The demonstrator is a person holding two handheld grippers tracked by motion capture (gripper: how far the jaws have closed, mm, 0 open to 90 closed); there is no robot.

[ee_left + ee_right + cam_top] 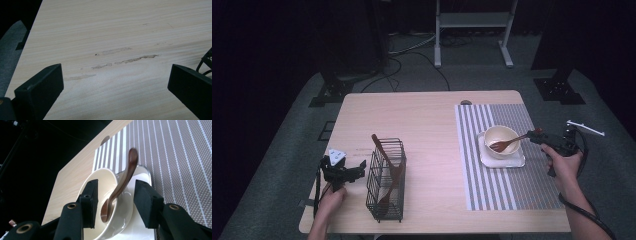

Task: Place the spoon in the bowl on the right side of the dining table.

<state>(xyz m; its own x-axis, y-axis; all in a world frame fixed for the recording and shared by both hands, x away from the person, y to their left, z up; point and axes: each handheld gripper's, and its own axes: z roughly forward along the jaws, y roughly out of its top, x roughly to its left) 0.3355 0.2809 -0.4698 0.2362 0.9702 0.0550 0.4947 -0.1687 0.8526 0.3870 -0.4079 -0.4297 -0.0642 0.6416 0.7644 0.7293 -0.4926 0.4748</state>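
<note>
so the right gripper (537, 135) sits at the right edge of the striped placemat (512, 185), pointing left toward the cream bowl (501, 141). its fingers (91, 202) are roughly half open, and the wooden spoon (120, 186) runs between them without either pad pressing on it, so it isn't actually gripped. the spoon's business end lies down in the bowl and the handle leans over the rim, sticking out toward the gripper. the bowl itself sits on a small white square plate (517, 161) on the placemat

over on the left, the left gripper (354, 172) rests low by the near left corner of the surface (427, 120), fingers (40, 90) spread wide with only bare wood between them, holding nothing. just beside it stands a black wire basket (386, 180) with a couple more wooden utensils (387, 167) poking up out of it, well apart from the bowl
</note>
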